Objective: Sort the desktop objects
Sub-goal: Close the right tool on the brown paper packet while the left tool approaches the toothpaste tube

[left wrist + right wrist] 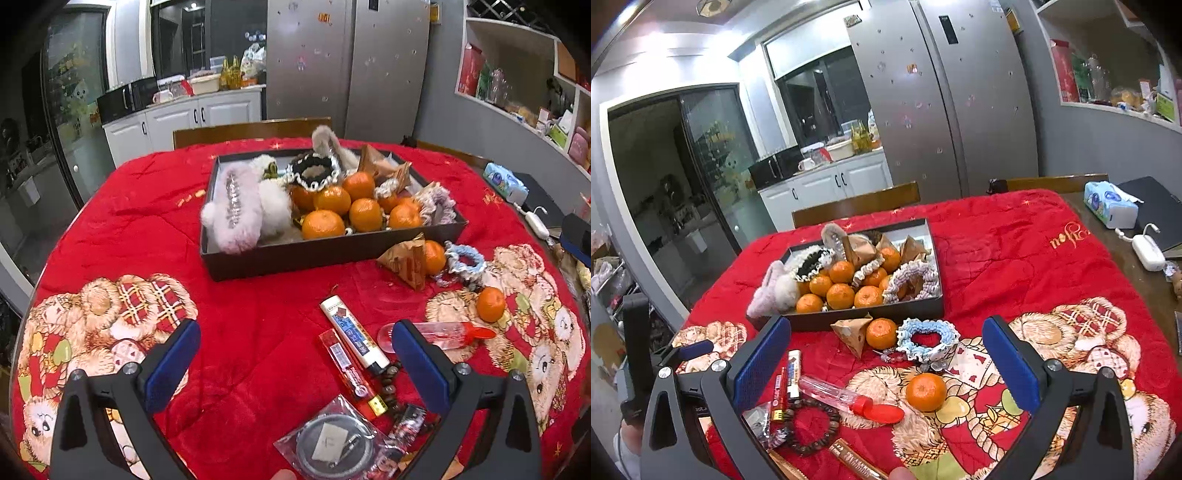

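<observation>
A dark box (295, 254) (864, 314) on the red blanket holds several tangerines, scrunchies, fluffy items and brown paper packets. Loose on the blanket lie a tangerine (490, 303) (925, 392), a second tangerine (433, 256) (881, 333) beside a brown packet (406, 262) (854, 334), a blue scrunchie (464, 259) (929, 338), a clear bottle with a red cap (439, 334) (849, 400), a white lighter (352, 334), a red lighter (347, 365) and a bead bracelet (812, 428). My left gripper (295, 369) is open and empty above the lighters. My right gripper (886, 369) is open and empty above the loose tangerine.
A bagged disc (332, 446) lies at the near edge. A tissue pack (505, 182) (1110, 205), a white charger (1148, 251) and a dark laptop (1156, 206) sit at the right. A wooden chair (857, 206) stands behind the table.
</observation>
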Action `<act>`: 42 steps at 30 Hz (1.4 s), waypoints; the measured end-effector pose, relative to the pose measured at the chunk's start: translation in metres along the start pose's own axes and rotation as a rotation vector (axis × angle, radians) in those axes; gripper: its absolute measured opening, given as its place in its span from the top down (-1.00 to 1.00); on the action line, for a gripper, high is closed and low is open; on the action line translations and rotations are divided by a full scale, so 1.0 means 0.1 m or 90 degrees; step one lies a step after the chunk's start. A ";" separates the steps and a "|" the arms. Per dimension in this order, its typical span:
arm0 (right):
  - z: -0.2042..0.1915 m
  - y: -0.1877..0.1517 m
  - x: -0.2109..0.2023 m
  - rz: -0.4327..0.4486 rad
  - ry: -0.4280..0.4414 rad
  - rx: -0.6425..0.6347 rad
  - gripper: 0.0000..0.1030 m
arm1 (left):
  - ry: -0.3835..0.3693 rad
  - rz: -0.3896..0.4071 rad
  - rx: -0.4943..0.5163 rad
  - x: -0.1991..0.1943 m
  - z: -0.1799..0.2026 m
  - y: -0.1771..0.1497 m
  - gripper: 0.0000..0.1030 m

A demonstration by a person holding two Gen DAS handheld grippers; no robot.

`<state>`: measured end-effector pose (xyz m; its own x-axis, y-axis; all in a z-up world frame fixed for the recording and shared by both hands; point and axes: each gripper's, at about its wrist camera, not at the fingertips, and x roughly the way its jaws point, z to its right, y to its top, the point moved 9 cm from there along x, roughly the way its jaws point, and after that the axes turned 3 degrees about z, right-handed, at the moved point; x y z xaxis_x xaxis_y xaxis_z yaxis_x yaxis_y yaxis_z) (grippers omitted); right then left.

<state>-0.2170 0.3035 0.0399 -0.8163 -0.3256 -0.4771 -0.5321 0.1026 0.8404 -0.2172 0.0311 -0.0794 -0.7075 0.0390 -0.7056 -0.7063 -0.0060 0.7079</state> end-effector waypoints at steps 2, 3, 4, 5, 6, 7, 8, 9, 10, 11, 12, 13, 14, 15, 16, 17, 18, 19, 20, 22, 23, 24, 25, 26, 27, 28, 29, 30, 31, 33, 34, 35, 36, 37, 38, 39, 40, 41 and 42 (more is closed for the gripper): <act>0.04 -0.04 0.11 -0.017 -0.004 0.009 -1.00 | 0.007 -0.014 0.006 0.11 -0.01 -0.01 -1.00; 0.04 -0.06 0.16 -0.026 -0.002 0.013 -1.00 | 0.009 -0.019 0.007 0.14 -0.01 -0.01 -1.00; 0.04 -0.09 0.24 -0.039 0.003 0.017 -1.00 | 0.008 -0.026 0.009 0.19 0.00 -0.02 -1.00; 0.01 -0.12 0.29 -0.049 0.008 0.016 -1.00 | 0.005 -0.033 0.011 0.25 0.01 -0.02 -1.00; -0.02 -0.14 0.34 -0.058 0.015 0.013 -1.00 | 0.005 -0.039 0.012 0.29 0.01 -0.02 -1.00; -0.08 -0.16 0.40 -0.067 0.026 0.005 -1.00 | 0.005 -0.041 0.013 0.33 0.02 -0.02 -1.00; -0.12 -0.18 0.45 -0.072 0.033 0.000 -1.00 | 0.004 -0.045 0.015 0.37 0.03 -0.01 -1.00; -0.17 -0.19 0.50 -0.078 0.040 -0.005 -1.00 | 0.005 -0.047 0.017 0.41 0.04 0.00 -1.00; -0.21 -0.20 0.57 -0.086 0.047 -0.009 -1.00 | 0.006 -0.052 0.020 0.45 0.04 0.01 -1.00; -0.24 -0.21 0.62 -0.091 0.050 -0.010 -1.00 | 0.007 -0.059 0.020 0.50 0.04 0.02 -1.00; -0.28 -0.22 0.70 -0.102 0.054 -0.013 -1.00 | 0.006 -0.063 0.021 0.54 0.04 0.03 -1.00; -0.32 -0.23 0.77 -0.113 0.058 -0.021 -1.00 | 0.005 -0.069 0.022 0.60 0.04 0.04 -1.00; -0.35 -0.23 0.82 -0.117 0.059 -0.027 -1.00 | 0.005 -0.072 0.024 0.63 0.05 0.04 -1.00; -0.37 -0.23 0.87 -0.120 0.059 -0.034 -1.00 | 0.006 -0.076 0.026 0.67 0.05 0.03 -1.00; -0.40 -0.22 0.94 -0.124 0.061 -0.039 -1.00 | 0.006 -0.080 0.027 0.71 0.05 0.02 -1.00; -0.42 -0.22 0.98 -0.127 0.063 -0.040 -1.00 | 0.001 -0.087 0.026 0.75 0.05 0.01 -1.00; -0.44 -0.22 1.03 -0.132 0.067 -0.041 -1.00 | -0.005 -0.091 0.025 0.79 0.05 0.00 -1.00; -0.46 -0.23 1.07 -0.136 0.071 -0.042 -1.00 | -0.011 -0.098 0.023 0.84 0.06 -0.01 -1.00; -0.48 -0.24 1.12 -0.139 0.077 -0.045 -1.00 | -0.021 -0.103 0.016 0.90 0.06 -0.01 -1.00; -0.52 -0.29 1.20 -0.149 0.084 -0.054 -1.00 | -0.026 -0.107 0.010 0.96 0.06 -0.01 -1.00; -0.54 -0.33 1.25 -0.158 0.088 -0.058 -1.00 | -0.020 -0.099 0.020 0.98 0.08 0.00 -1.00; -0.55 -0.38 1.30 -0.167 0.097 -0.059 -0.98 | -0.018 -0.096 0.029 0.99 0.09 0.01 -1.00; -0.56 -0.41 1.34 -0.171 0.111 -0.057 -0.89 | -0.015 -0.094 0.040 1.00 0.12 0.01 -1.00; -0.57 -0.43 1.37 -0.176 0.118 -0.054 -0.83 | -0.011 -0.089 0.047 1.01 0.14 0.01 -1.00; -0.57 -0.46 1.40 -0.181 0.123 -0.053 -0.84 | -0.011 -0.084 0.047 1.01 0.15 0.01 -1.00; -0.57 -0.46 1.42 -0.174 0.121 -0.058 -0.83 | -0.013 -0.079 0.046 1.02 0.15 0.01 -1.00; -0.57 -0.46 1.42 -0.166 0.118 -0.069 -0.83 | -0.017 -0.074 0.043 1.02 0.15 0.02 -1.00; -0.59 -0.46 1.43 -0.167 0.122 -0.076 -0.83 | -0.018 -0.073 0.043 1.02 0.16 0.02 -1.00; -0.60 -0.46 1.43 -0.165 0.122 -0.082 -0.79 | -0.020 -0.074 0.045 1.03 0.16 0.03 -0.99; -0.60 -0.47 1.43 -0.164 0.110 -0.090 -0.64 | -0.030 -0.065 0.053 1.00 0.19 0.05 -0.82; -0.60 -0.47 1.43 -0.162 0.106 -0.095 -0.48 | -0.034 -0.061 0.059 0.99 0.22 0.05 -0.77; -0.60 -0.47 1.42 -0.162 0.104 -0.095 -0.34 | -0.037 -0.055 0.066 0.97 0.25 0.06 -0.67; -0.60 -0.47 1.42 -0.162 0.100 -0.097 -0.29 | -0.038 -0.049 0.071 0.96 0.27 0.07 -0.49; -0.59 -0.47 1.43 -0.163 0.096 -0.098 -0.22 | -0.050 -0.042 0.078 0.94 0.33 0.08 -0.41; -0.58 -0.47 1.44 -0.165 0.094 -0.099 -0.16 | -0.052 -0.039 0.086 0.92 0.36 0.09 -0.21; -0.58 -0.46 1.44 -0.164 0.088 -0.098 -0.12 | -0.061 -0.035 0.095 0.91 0.41 0.10 0.12; -0.57 -0.46 1.45 -0.162 0.080 -0.100 -0.01 | -0.070 -0.034 0.096 0.90 0.43 0.10 0.19; -0.58 -0.47 1.45 -0.162 0.066 -0.109 0.11 | -0.067 -0.031 0.098 0.89 0.46 0.11 0.29; -0.58 -0.47 1.46 -0.161 0.055 -0.117 0.14 | -0.067 -0.029 0.104 0.89 0.48 0.11 0.37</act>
<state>-0.2984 0.1970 -0.0545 -0.6367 -0.3985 -0.6601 -0.6601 -0.1608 0.7338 -0.2869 0.0823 -0.1325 -0.6623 0.1394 -0.7362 -0.7187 0.1595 0.6767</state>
